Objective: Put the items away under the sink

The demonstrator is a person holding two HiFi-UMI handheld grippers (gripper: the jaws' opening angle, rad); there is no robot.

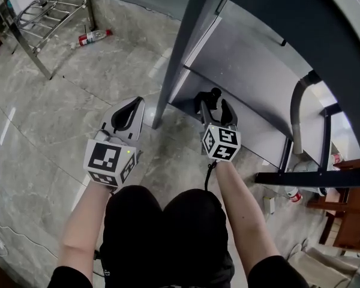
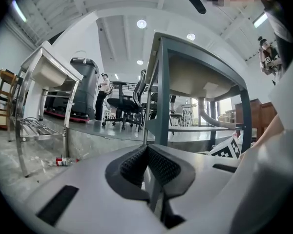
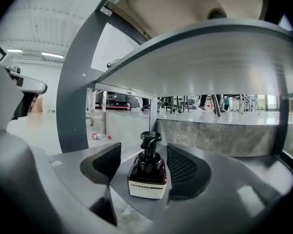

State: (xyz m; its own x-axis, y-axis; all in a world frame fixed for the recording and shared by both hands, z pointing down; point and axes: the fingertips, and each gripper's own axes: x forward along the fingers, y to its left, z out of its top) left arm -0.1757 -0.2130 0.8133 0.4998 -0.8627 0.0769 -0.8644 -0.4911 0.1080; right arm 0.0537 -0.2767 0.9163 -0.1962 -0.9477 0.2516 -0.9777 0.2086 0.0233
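Here the pump bottle (image 3: 147, 175) stands between parted fingers (image 3: 186, 169) of the right gripper (image 3: 145, 156); left gripper (image 2: 147, 154) closed.

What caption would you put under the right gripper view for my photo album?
Dark pump bottle standing on the shelf under the sink, between the right gripper's parted fingers.

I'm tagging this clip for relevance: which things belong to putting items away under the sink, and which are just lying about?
Job in hand: pump bottle, standing on the under-sink shelf; right gripper, open around it.

Lying about: plastic bottle on the floor; metal rack near it; office chairs in the background; left gripper, shut and empty.
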